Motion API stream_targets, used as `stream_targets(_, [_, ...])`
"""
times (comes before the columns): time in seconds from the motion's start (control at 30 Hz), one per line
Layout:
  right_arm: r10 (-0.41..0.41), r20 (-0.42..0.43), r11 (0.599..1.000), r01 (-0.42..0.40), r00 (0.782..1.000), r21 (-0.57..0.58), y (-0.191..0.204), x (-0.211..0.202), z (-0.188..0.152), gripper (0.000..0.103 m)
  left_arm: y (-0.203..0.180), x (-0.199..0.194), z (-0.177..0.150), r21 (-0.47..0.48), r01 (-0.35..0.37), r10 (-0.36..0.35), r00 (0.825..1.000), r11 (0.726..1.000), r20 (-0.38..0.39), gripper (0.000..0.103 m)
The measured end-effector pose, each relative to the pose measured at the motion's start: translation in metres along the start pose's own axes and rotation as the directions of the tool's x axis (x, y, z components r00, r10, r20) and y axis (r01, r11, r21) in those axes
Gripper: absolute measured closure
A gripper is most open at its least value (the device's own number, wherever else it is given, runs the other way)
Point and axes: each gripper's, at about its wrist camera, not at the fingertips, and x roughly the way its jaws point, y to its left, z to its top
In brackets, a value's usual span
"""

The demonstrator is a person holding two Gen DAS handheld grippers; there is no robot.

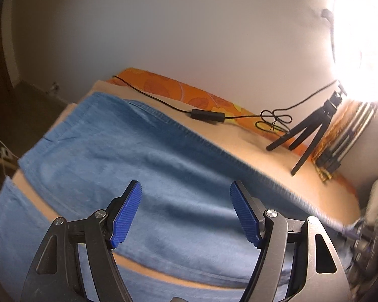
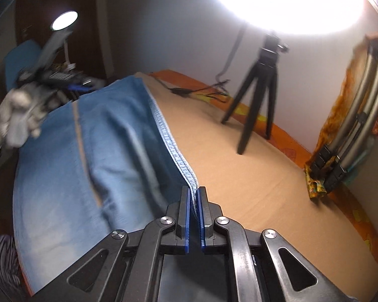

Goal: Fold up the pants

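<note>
Blue denim pants [image 2: 93,151] lie spread on the tan bed sheet [image 2: 252,176]. Our right gripper [image 2: 195,216] pinches their stitched edge [image 2: 174,146]; our left gripper [image 1: 186,214] hovers wide open, empty. We should lift evenly, keeping that seam taut.

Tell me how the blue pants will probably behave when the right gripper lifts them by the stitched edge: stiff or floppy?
Probably floppy: the blue pants lie in soft folds on the bed. The right gripper pinches only the stitched edge, so the rest would likely sag and drag. The left gripper hangs open above the cloth and gives no support.
</note>
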Motion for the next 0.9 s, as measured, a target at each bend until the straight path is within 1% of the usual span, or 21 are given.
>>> stream_targets(0.07, [0.018, -0.007, 1.000, -0.018, 1.000, -0.012, 0.015, 0.003, 0.001, 0.100, -0.003, 0.008, 0.005, -0.034, 0.016, -0.016, 1.000, 0.999, -0.011, 0.030])
stream_targets(0.17, [0.011, -0.013, 0.999, -0.011, 1.000, -0.049, 0.027, 0.001, -0.004, 0.100, -0.008, 0.024, 0.014, -0.077, 0.050, -0.053, 0.998, 0.996, -0.040, 0.030])
stream_targets(0.27, [0.024, -0.014, 0.998, -0.024, 1.000, -0.054, 0.036, -0.001, -0.009, 0.100, -0.013, 0.039, 0.017, -0.092, 0.043, -0.051, 0.995, 0.995, -0.087, 0.030])
stream_targets(0.33, [0.033, -0.015, 0.997, -0.034, 0.999, -0.065, 0.041, -0.003, -0.013, 0.100, -0.016, 0.052, 0.019, -0.094, 0.008, -0.019, 0.993, 0.996, -0.113, 0.030])
stream_targets(0.47, [0.034, -0.017, 0.995, -0.036, 0.999, -0.094, 0.052, -0.005, -0.019, 0.100, -0.015, 0.068, 0.020, -0.105, -0.043, 0.029, 0.991, 0.994, -0.129, 0.030])
stream_targets(0.5, [0.034, -0.016, 0.995, -0.036, 0.999, -0.098, 0.053, -0.006, -0.020, 0.100, -0.013, 0.073, 0.021, -0.107, -0.073, 0.059, 0.989, 0.992, -0.136, 0.030])
stream_targets(0.57, [0.039, -0.015, 0.994, -0.040, 0.999, -0.098, 0.055, -0.009, -0.022, 0.100, -0.005, 0.078, 0.022, -0.133, -0.093, 0.075, 0.988, 0.987, -0.138, 0.030])
stream_targets(0.63, [0.037, -0.009, 0.995, -0.037, 0.999, -0.098, 0.056, -0.012, -0.023, 0.100, 0.004, 0.079, 0.023, -0.167, -0.106, 0.085, 0.988, 0.980, -0.128, 0.033])
stream_targets(0.67, [0.036, -0.007, 0.995, -0.037, 0.999, -0.097, 0.054, -0.011, -0.022, 0.100, 0.009, 0.078, 0.023, -0.180, -0.111, 0.091, 0.989, 0.977, -0.117, 0.037])
stream_targets(0.7, [0.036, -0.006, 0.995, -0.036, 0.999, -0.096, 0.053, -0.012, -0.022, 0.100, 0.013, 0.078, 0.023, -0.191, -0.109, 0.090, 0.990, 0.976, -0.105, 0.051])
stream_targets(0.73, [0.034, -0.006, 0.995, -0.034, 0.999, -0.096, 0.052, -0.013, -0.022, 0.100, 0.016, 0.078, 0.023, -0.196, -0.101, 0.084, 0.992, 0.975, -0.094, 0.071])
stream_targets(0.77, [0.030, -0.006, 0.995, -0.030, 1.000, -0.096, 0.053, -0.014, -0.022, 0.100, 0.017, 0.077, 0.023, -0.194, -0.099, 0.084, 0.993, 0.976, -0.086, 0.078])
stream_targets(0.8, [0.027, -0.006, 0.995, -0.027, 1.000, -0.094, 0.052, -0.015, -0.022, 0.100, 0.019, 0.076, 0.023, -0.186, -0.095, 0.084, 0.994, 0.978, -0.070, 0.088])
stream_targets(0.83, [0.025, -0.005, 0.995, -0.025, 1.000, -0.092, 0.052, -0.016, -0.022, 0.100, 0.020, 0.075, 0.023, -0.179, -0.087, 0.078, 0.995, 0.980, -0.055, 0.094])
stream_targets(0.87, [0.023, -0.005, 0.995, -0.023, 1.000, -0.093, 0.054, -0.019, -0.023, 0.100, 0.022, 0.074, 0.024, -0.179, -0.068, 0.061, 0.997, 0.981, -0.045, 0.094])
stream_targets(0.9, [0.022, -0.005, 0.995, -0.022, 1.000, -0.096, 0.055, -0.020, -0.022, 0.100, 0.023, 0.074, 0.024, -0.185, -0.055, 0.049, 0.998, 0.981, -0.040, 0.098])
